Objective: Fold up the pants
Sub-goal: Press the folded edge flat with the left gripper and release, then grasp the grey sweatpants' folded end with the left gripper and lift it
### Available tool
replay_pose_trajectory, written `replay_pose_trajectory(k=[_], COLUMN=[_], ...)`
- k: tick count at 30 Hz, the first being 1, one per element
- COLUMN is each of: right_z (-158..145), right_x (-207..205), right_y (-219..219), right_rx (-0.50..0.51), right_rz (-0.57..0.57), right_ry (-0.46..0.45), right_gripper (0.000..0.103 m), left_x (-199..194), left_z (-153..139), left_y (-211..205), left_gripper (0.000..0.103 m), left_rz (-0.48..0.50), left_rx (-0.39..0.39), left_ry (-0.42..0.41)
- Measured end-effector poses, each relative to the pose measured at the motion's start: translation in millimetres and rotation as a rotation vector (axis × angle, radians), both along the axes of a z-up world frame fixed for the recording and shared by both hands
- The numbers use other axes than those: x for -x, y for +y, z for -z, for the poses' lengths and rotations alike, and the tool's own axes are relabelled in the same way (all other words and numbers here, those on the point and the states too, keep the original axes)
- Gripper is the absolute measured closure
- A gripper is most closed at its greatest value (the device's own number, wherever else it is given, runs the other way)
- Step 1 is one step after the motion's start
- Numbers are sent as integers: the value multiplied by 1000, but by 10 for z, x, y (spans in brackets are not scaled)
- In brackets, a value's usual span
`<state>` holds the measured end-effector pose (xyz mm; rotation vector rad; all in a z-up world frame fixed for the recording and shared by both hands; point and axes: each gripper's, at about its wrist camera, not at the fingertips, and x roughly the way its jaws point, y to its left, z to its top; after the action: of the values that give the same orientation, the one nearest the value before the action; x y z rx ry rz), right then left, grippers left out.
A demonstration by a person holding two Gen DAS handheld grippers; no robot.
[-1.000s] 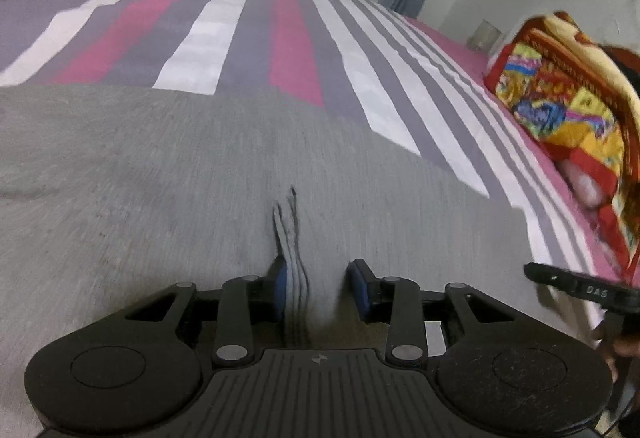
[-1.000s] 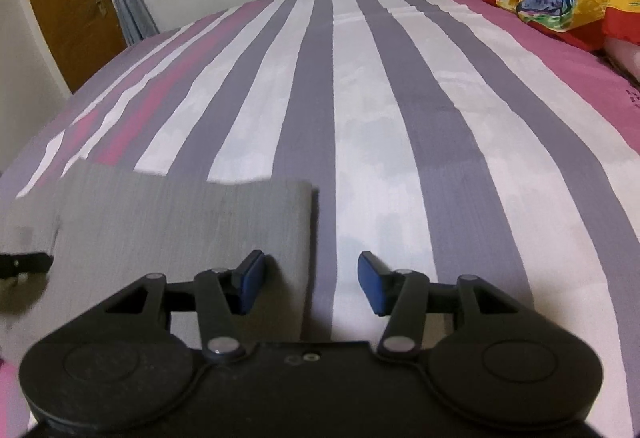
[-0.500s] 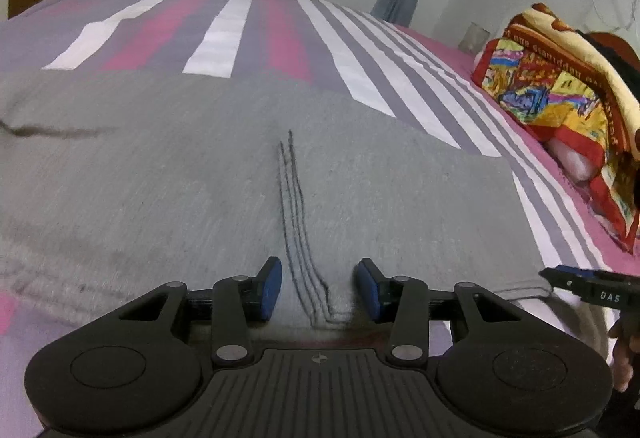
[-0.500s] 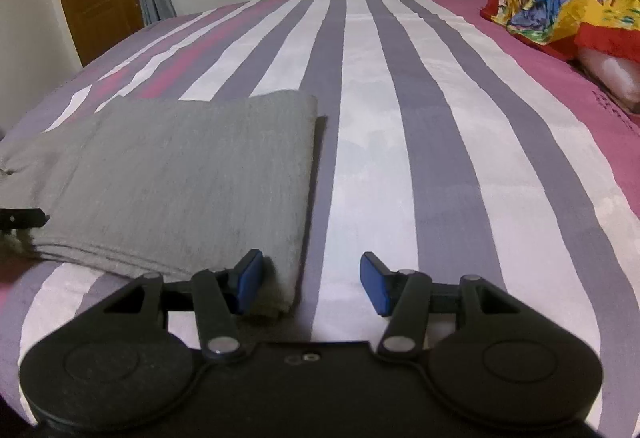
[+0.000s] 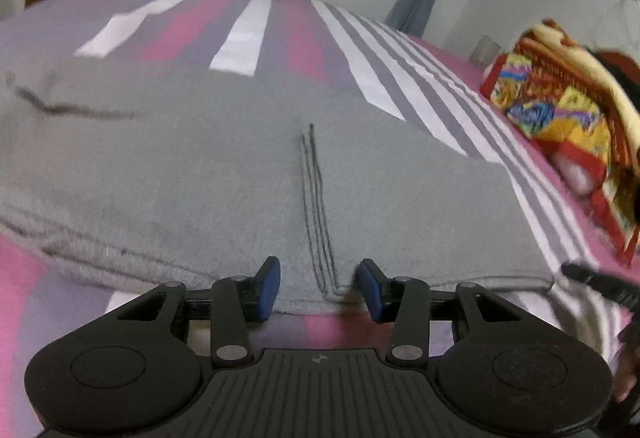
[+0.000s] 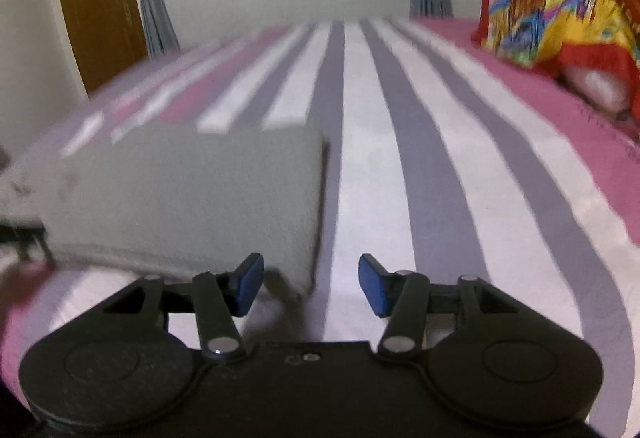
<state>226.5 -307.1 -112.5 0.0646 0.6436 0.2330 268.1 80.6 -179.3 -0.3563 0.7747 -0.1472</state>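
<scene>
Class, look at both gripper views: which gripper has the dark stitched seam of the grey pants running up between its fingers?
The left gripper: the seam runs between its open fingers. The right gripper sits at the pants' plain folded corner, above the striped sheet.

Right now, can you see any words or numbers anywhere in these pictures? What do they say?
None can be read.
Colourful blanket: its border may carry lettering, too blurred to read.
Left gripper: only a small round mark on its black body, no words.
Right gripper: no lettering visible.
Grey pants and striped bedsheet: no text.
</scene>
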Motion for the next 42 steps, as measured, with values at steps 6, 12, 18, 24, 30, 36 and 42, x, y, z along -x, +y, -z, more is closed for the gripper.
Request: replay_pose_trajectory(k=[6,12,18,24,30,36,42], right_z=[19,257,120,168,221,230,236], right_x=[-88,-337,-127,-65,-98,-81,-100], right_y=[-7,-72,-351,-490,-344,-347,-300], right_rx=[12,47,-85,-209,-209,-181,-165], right_rz=[27,70,97,133,118,176,169], right_ry=[21,89,-29,-28,10,8,13], right_gripper=[55,47,43,37,25,6,5], left_x=[93,-7,526,801,668,246,16], left_z=[-90,-79,-128,237,664,774,1091], left_y=[45,102,635,1576,2239,2483,2579], left_gripper=[58,58,0,0,0,2,75], left_rz=[-17,-30,-203,-475,-545,-499,-494], left_rx=[-47,-40,-19,266,682,719,751], left_ry=[-27,16,-105,-117,-214,-241,-217])
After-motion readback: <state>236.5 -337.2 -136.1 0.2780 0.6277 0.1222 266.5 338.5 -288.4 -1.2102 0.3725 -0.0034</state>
